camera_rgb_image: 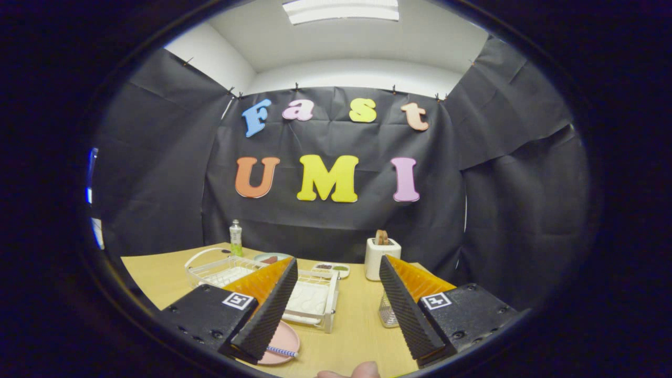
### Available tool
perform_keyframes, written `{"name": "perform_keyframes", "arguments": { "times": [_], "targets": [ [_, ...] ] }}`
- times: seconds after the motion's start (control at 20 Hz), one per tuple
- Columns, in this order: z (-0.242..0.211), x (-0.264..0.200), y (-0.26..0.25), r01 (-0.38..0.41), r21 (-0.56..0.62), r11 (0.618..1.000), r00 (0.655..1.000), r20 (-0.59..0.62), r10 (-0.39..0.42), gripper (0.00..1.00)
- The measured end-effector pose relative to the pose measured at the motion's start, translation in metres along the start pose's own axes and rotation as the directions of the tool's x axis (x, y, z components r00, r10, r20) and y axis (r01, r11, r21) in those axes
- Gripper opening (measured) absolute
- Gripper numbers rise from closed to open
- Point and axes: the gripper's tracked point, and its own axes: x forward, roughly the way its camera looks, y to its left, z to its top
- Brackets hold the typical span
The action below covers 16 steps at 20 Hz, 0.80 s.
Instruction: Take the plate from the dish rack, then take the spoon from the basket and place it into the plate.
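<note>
Pink plate (281, 344) lies flat on the table (357, 336) just in front of the dish rack (312, 302), with a striped spoon handle (282, 351) resting across it, so we judge the task nearly done. Our gripper (336, 310) hangs above, fingers spread apart, gripping nothing. Beyond stands a white toaster (382, 257).

The pink plate (283, 341) lies flat on the wooden table, just in front of the white dish rack (315, 299), partly hidden behind one gripper finger. A spoon (282, 351) with a blue-and-white striped handle rests across the plate's near edge. The white wire basket (212, 268) sits beyond, beside the rack.
</note>
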Motion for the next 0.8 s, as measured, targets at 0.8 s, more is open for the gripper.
{"name": "perform_keyframes", "arguments": {
  "times": [0.8],
  "targets": [
    [-0.012,-0.007,0.008,0.0,0.036,0.999,1.0,-0.017,0.001,1.0]
  ]
}}
